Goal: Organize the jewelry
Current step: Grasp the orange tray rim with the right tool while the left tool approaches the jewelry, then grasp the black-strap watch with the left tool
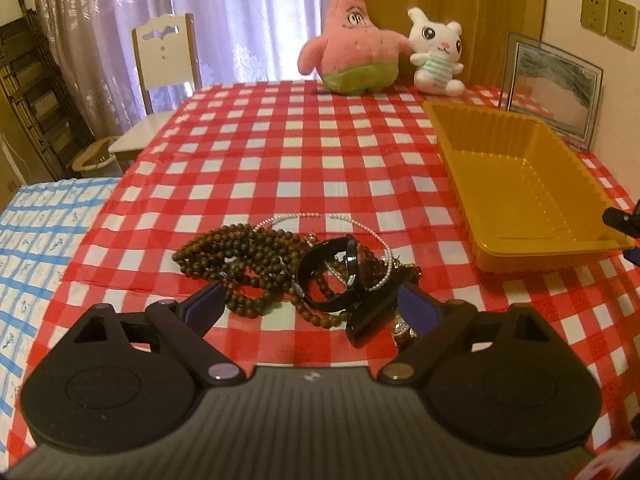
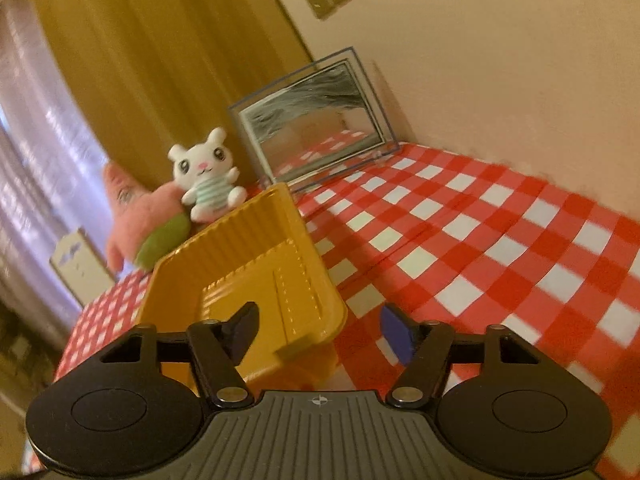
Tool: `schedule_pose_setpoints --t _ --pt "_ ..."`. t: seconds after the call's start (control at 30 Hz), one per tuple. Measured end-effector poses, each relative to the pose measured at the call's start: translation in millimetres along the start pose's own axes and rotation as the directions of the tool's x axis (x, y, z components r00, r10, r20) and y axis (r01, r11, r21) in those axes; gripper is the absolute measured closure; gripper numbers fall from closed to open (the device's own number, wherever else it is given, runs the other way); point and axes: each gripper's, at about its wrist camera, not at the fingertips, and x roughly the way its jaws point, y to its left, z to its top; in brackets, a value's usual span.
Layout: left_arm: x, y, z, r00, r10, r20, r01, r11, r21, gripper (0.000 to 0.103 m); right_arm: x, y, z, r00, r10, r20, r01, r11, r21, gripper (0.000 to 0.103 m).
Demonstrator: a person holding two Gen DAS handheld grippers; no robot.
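A pile of jewelry lies on the red checked tablecloth: dark wooden bead strands (image 1: 236, 258), a black watch (image 1: 340, 276), a thin pearl necklace (image 1: 360, 226) and a gold piece (image 1: 404, 328). My left gripper (image 1: 310, 300) is open, its fingers on either side of the pile's near edge. An empty orange tray (image 1: 532, 184) stands to the right of the pile. In the right wrist view my right gripper (image 2: 320, 328) is open and empty, tilted, with its fingers either side of the tray's near corner (image 2: 316, 308).
A pink star plush (image 1: 352, 44) and a white bunny plush (image 1: 438, 54) sit at the table's far edge. A glass picture frame (image 1: 552, 88) stands behind the tray. A white chair (image 1: 160, 92) is at the far left. A blue checked cloth (image 1: 44, 248) lies left.
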Motion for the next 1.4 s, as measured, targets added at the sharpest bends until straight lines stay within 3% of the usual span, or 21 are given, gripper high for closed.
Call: schedule_pose_setpoints --t 0.33,0.53,0.97,1.17,1.4 --pt "20 2 4 0.999 -0.023 -0.023 0.024 1.000 0.017 0.012 27 2 -7 0.999 -0.043 0.016 0.043 0.999 -0.005 0.066" --pt "24 3 4 0.999 -0.031 -0.035 0.032 0.999 0.020 0.013 32 4 -8 0.999 -0.035 0.030 0.036 0.999 -0.027 0.091" --pt "19 -2 -10 0.996 -0.076 -0.049 0.079 0.996 0.050 0.016 -1 0 1 1.000 -0.029 0.009 0.030 0.990 -0.140 0.097" --pt "11 -12 -21 0.992 -0.118 -0.040 0.121 0.988 0.094 0.017 -26 0 8 1.000 0.005 -0.003 -0.006 0.970 -0.241 0.097" --pt "2 -21 -31 0.989 -0.150 -0.021 0.151 0.978 0.145 0.018 -50 -2 5 1.000 -0.012 0.021 0.018 0.945 -0.328 0.097"
